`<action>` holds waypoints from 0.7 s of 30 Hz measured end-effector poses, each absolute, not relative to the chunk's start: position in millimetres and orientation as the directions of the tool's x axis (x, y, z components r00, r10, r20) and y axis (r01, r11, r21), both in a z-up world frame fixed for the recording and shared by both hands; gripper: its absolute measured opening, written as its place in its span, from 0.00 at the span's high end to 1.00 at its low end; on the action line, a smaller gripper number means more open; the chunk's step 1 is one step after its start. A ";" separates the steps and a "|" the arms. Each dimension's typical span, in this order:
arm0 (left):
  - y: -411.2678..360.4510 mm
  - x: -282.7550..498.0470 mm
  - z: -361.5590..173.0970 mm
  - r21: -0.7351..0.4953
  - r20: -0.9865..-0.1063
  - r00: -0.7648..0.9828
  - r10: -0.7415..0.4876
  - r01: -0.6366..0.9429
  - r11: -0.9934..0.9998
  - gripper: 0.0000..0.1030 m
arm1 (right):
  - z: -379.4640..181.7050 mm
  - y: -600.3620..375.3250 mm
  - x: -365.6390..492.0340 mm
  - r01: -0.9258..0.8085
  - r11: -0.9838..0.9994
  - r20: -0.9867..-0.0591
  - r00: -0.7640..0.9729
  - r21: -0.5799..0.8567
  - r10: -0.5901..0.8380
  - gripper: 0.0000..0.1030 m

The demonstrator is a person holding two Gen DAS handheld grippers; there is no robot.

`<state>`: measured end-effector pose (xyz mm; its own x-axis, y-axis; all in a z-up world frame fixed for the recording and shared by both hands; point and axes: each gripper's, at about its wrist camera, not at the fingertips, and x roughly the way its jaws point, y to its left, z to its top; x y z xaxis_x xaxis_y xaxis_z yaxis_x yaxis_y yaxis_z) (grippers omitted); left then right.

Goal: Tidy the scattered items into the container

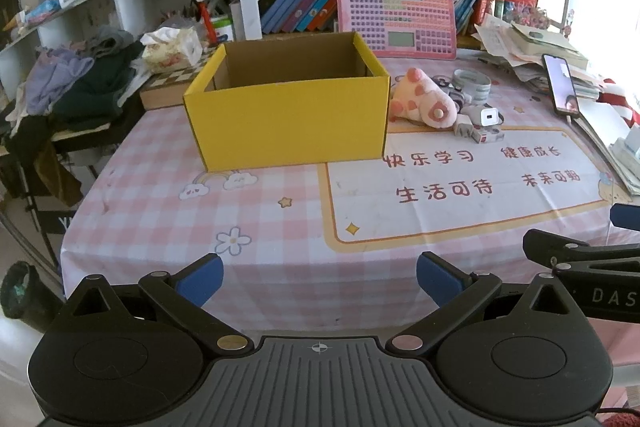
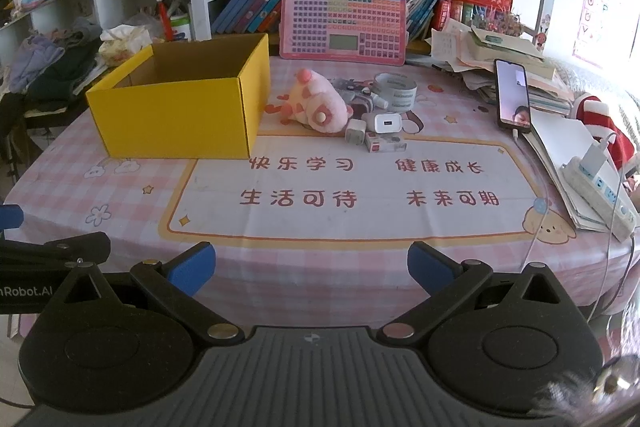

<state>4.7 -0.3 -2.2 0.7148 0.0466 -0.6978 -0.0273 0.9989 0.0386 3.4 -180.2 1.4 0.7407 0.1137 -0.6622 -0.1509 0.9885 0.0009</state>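
Both tongs, my left tongs [image 1: 320, 281] and right tongs [image 2: 312, 269], hang released and empty near the table [image 2: 360, 267] edge, facing the yellow box [image 2: 180, 111] and the plush toy [image 2: 316, 103] and chargers [image 2: 384, 123] waiting just beside it.

Matt yellow cardboard for the box [image 1: 288, 119], raw brown inside. Soft, fuzzy pink cloth on the plush toy [image 2: 316, 103]. Smooth glossy white plastic on the charger [image 2: 386, 123] just right of it; shiny tape roll [image 2: 396, 91] behind. Printed checked cover [image 1: 160, 203] over the desk, smooth with faint creases. Glossy glass on the phone [image 2: 514, 95] at right. Matt black plastic on the left claw [image 1: 320, 281] and right claw [image 2: 312, 269], blue rubbery pads [image 2: 192, 269], bright metal pivot pins [image 1: 230, 343].
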 end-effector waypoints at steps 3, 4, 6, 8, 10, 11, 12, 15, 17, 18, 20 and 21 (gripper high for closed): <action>0.2 5.1 -2.0 0.038 -0.699 0.714 0.047 -0.028 0.999 0.00 | 2.2 -180.7 2.8 -0.150 0.989 -0.662 0.741 0.002 0.113 0.00; 0.0 5.1 -2.2 0.038 -0.700 0.713 0.047 -0.028 0.999 0.00 | 2.4 -180.9 3.2 -0.151 0.988 -0.663 0.740 0.000 0.114 0.00; 0.1 5.3 -2.6 0.039 -0.701 0.711 0.047 -0.028 0.999 0.00 | 2.8 -180.7 3.3 -0.155 0.988 -0.663 0.740 -0.001 0.115 0.00; 0.1 4.7 -3.3 0.041 -0.701 0.712 0.049 -0.028 0.999 0.00 | 3.2 -180.6 3.4 -0.155 0.988 -0.662 0.740 0.000 0.116 0.00; 0.3 4.4 -3.3 0.041 -0.700 0.712 0.049 -0.028 0.999 0.00 | 3.0 -180.3 3.5 -0.155 0.988 -0.663 0.740 0.001 0.116 0.00; 0.4 4.4 -3.1 0.041 -0.699 0.713 0.049 -0.029 0.999 0.00 | 2.9 -180.1 3.4 -0.155 0.988 -0.662 0.741 0.000 0.116 0.00; 0.6 4.1 -3.0 0.040 -0.698 0.714 0.049 -0.029 0.999 0.00 | 3.1 -179.8 3.1 -0.156 0.988 -0.661 0.741 -0.001 0.117 0.00; 1.7 4.0 -3.0 0.037 -0.697 0.716 0.048 -0.032 0.999 0.00 | 2.6 -178.2 3.4 -0.158 0.987 -0.662 0.740 -0.003 0.116 0.00; 2.7 4.1 -3.1 0.035 -0.698 0.715 0.048 -0.033 0.999 0.00 | 2.8 -178.2 3.3 -0.158 0.987 -0.661 0.741 -0.003 0.117 0.00; 3.1 4.1 -3.2 0.034 -0.698 0.714 0.048 -0.034 0.999 0.00 | 2.9 -178.2 3.2 -0.158 0.987 -0.661 0.741 -0.003 0.117 0.00; 4.1 3.5 -3.3 0.033 -0.698 0.714 0.048 -0.035 0.999 0.00 | 2.7 -176.7 3.7 -0.159 0.987 -0.662 0.741 -0.004 0.117 0.00; 4.4 3.3 -3.2 0.032 -0.698 0.715 0.048 -0.036 0.999 0.00 | 2.3 -176.1 3.7 -0.160 0.987 -0.663 0.739 -0.004 0.117 0.00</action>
<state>3.3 4.4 -3.2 0.7147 0.0480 -0.6978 -0.0359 0.9988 0.0320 3.7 -176.1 2.3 0.7393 0.1169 -0.6631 -0.1601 0.9871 -0.0045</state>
